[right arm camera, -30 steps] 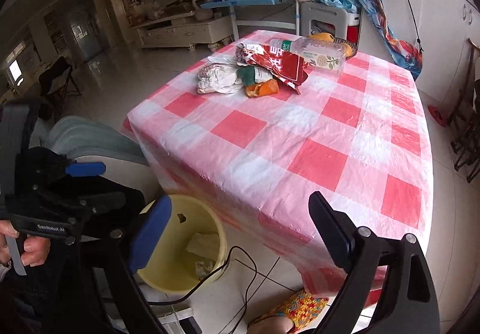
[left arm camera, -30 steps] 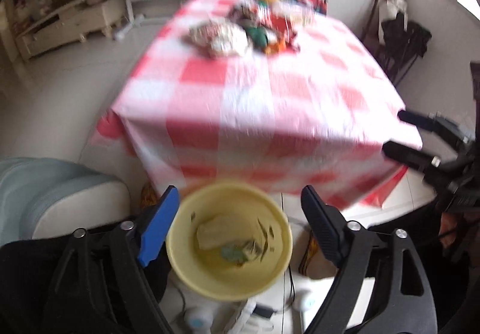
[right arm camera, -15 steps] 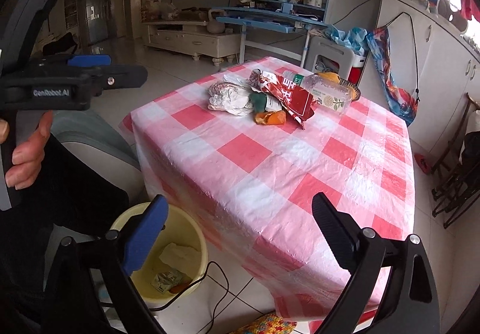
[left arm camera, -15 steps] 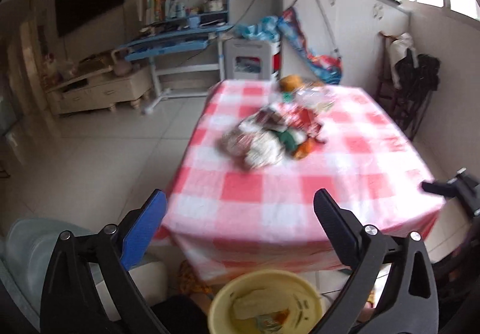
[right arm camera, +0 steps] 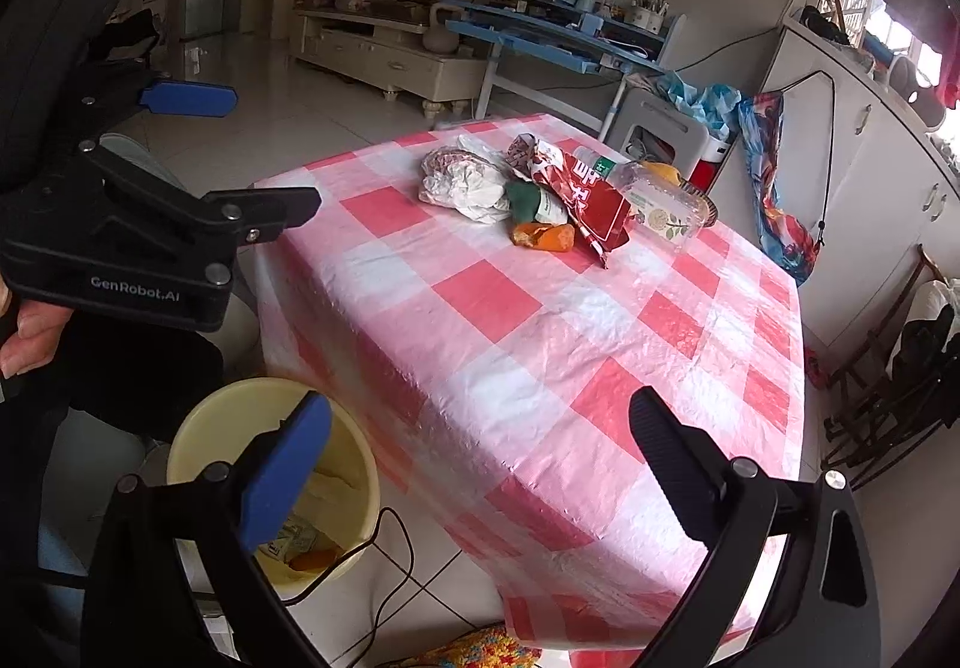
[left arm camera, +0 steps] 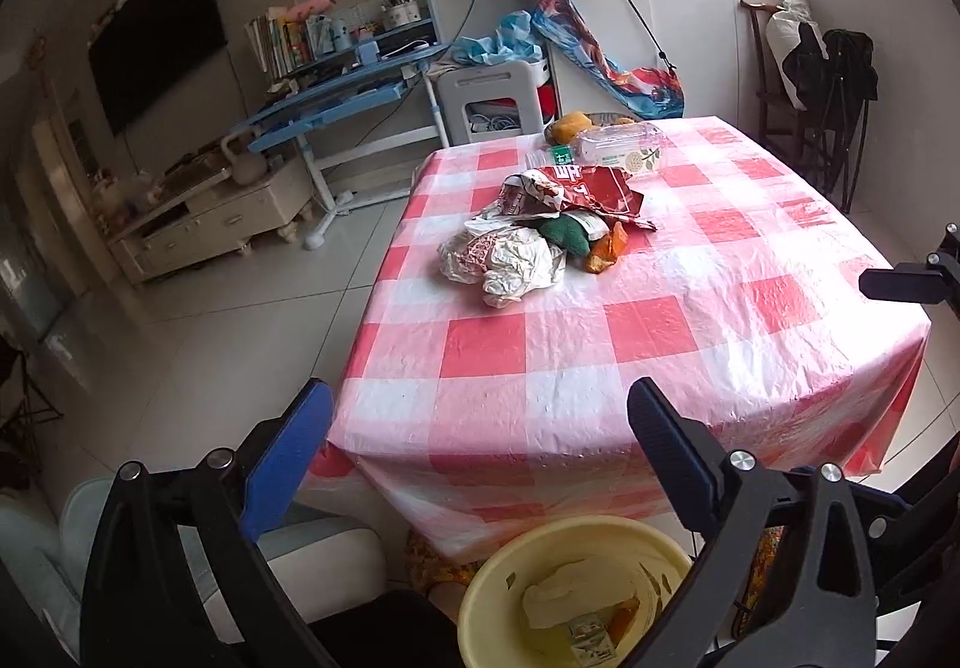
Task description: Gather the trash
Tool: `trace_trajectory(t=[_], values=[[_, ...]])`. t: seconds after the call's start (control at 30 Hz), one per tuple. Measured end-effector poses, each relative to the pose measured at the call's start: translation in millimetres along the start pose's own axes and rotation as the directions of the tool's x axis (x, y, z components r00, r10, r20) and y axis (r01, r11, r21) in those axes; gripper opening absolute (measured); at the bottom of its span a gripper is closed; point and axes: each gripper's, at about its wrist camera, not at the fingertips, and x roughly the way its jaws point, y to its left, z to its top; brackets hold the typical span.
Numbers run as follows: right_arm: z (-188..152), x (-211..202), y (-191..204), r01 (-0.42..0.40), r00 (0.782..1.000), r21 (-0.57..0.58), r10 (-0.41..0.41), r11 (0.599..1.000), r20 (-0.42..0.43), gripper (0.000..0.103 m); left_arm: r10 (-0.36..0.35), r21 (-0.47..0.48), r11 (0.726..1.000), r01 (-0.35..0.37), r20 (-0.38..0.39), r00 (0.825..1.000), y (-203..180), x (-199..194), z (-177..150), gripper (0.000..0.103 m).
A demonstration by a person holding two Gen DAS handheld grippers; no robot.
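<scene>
The left gripper [left arm camera: 480, 428] has its fingers spread as wide as they go, with nothing between them; past their tips lies the near edge of the tabletop [left arm camera: 600, 344], covered in a red-and-white checked plastic cloth. The right gripper [right arm camera: 480, 440] is likewise released and empty, its blue pad [right arm camera: 282, 470] hanging over the rim of the yellow bin [right arm camera: 198, 422] and its black pad over the cloth's near corner. Neither gripper touches anything.

The trash sits in a heap toward the far edge of the tabletop: a crumpled white plastic bag [left arm camera: 510, 260] nearest, a dark green wrapper [left arm camera: 564, 236] and an orange wrapper [left arm camera: 606, 248] just beside it, and a red snack bag [left arm camera: 582, 191] lying across the top. The red bag bears white characters that I cannot read. Behind it lies a clear plastic bottle [left arm camera: 624, 149] on its side, with a green-and-white label too small to make out.

The yellow bin stands on the floor below the near edge and already holds white paper and small scraps. The body of the left gripper, seen from the right wrist, reads "GenRobot.AI" [right arm camera: 135, 281], and a person's hand [right arm camera: 24, 326] grips it.
</scene>
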Motion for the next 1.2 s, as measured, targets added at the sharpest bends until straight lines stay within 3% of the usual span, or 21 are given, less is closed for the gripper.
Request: trace_trajectory(t=[0.43, 1.2], values=[[2, -2, 2, 0.018, 1.0, -0.003, -0.018, 1.0, 0.009, 0.095, -0.021, -0.154, 0.988, 0.012, -0.055, 0.998, 26, 16, -1, 0.095], [4, -1, 4, 0.023, 1.0, -0.007, -0.023, 1.0, 0.009, 0.095, -0.006, -0.129, 0.992, -0.003, -0.065, 0.998, 21, 19, -3, 0.096]])
